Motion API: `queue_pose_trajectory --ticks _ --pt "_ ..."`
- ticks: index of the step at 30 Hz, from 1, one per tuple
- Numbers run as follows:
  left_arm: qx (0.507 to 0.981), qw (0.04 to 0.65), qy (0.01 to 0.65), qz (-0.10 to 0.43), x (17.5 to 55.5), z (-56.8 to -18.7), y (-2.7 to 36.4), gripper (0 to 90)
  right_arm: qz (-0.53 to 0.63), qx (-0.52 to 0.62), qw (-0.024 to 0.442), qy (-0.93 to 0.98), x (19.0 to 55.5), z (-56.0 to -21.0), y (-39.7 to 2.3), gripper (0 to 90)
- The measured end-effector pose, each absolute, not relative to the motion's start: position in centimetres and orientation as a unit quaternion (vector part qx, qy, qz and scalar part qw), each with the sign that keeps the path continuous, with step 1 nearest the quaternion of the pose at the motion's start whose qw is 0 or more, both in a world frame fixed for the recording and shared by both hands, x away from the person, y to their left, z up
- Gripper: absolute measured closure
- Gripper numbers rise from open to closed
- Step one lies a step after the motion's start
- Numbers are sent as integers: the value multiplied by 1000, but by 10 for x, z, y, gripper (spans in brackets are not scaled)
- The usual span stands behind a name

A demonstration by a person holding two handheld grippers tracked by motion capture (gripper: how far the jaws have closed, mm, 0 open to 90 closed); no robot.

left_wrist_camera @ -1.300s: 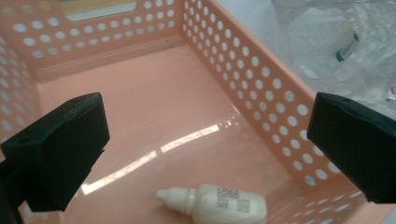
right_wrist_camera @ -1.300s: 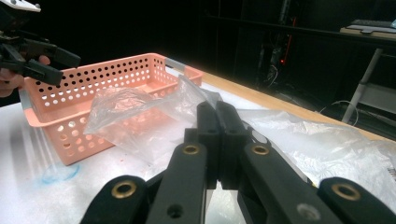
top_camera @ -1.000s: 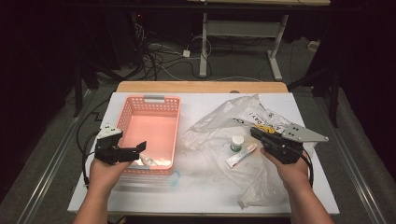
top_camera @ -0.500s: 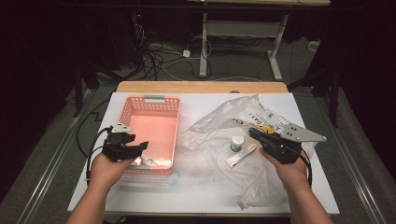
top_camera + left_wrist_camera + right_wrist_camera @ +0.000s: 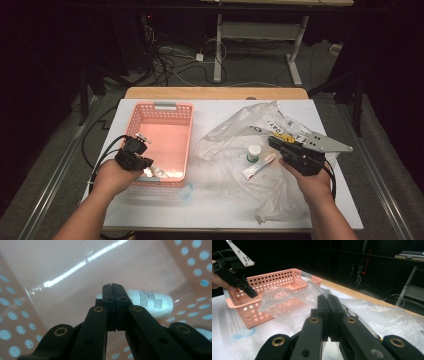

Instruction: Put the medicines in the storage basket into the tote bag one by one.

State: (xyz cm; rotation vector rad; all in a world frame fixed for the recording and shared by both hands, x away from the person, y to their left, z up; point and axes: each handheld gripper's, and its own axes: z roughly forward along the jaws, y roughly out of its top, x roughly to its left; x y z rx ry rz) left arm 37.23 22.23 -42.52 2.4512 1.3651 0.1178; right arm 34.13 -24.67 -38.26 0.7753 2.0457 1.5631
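Note:
A pink perforated basket stands on the left of the white table. My left gripper dips over the basket's near left corner. In the left gripper view, my left gripper is shut on nothing, just above the basket floor. A white labelled bottle lies right behind its tips. My right gripper hovers over a crumpled clear plastic bag; in the right gripper view my right gripper is shut and empty. A small white bottle and a white tube lie on the bag, left of the right gripper.
The basket and the left gripper show far off in the right gripper view, with a hump of the bag between. A blue mark is on the table by the basket's near corner. Dark floor and cables lie beyond the wooden far edge.
My left gripper has turned from pointing right along the basket's near rim to tipping down inside the near left corner. The right gripper has hardly moved.

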Motion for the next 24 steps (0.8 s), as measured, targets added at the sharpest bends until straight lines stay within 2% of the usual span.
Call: queue_pose_trajectory --ticks 14,24 --pt "872 113 475 -12 387 -430 218 879 567 281 224 741 340 -382 -246 900" --pt "885 111 453 -2 401 -428 192 878 567 282 224 741 340 -382 -246 900"
